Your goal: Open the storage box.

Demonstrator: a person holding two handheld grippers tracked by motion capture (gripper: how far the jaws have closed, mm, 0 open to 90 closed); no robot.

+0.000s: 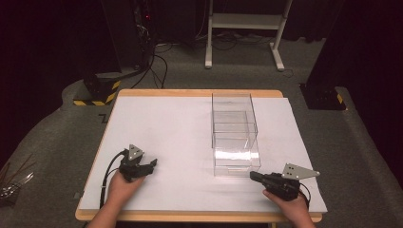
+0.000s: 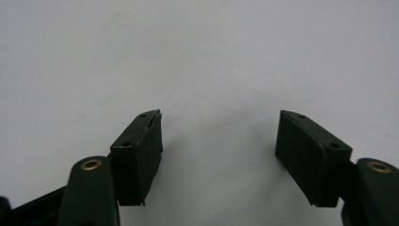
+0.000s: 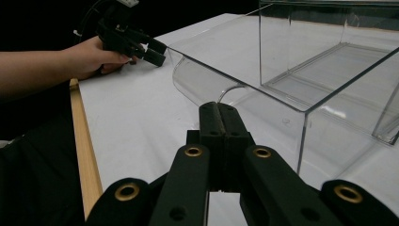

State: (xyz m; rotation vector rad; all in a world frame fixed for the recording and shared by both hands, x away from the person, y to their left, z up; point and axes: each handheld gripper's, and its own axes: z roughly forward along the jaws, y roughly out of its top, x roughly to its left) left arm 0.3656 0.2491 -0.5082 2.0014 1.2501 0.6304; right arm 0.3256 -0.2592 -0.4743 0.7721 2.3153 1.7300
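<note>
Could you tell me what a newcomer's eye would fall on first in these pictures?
Probably the clear plastic box, standing right of centre on the white table. Next, the two hand-held tools at the near edge: the left gripper with jaws open, and the right gripper, jaws shut, pointing at the box's near corner.

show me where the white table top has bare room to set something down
Bare white table top spreads left of the clear plastic box, from the far edge down to the left gripper. A narrower strip runs right of the box. It is crowded where the right gripper nears the box's front.

Clear box [image 1: 234, 135], white table [image 1: 166, 142], seemingly black grippers.
</note>
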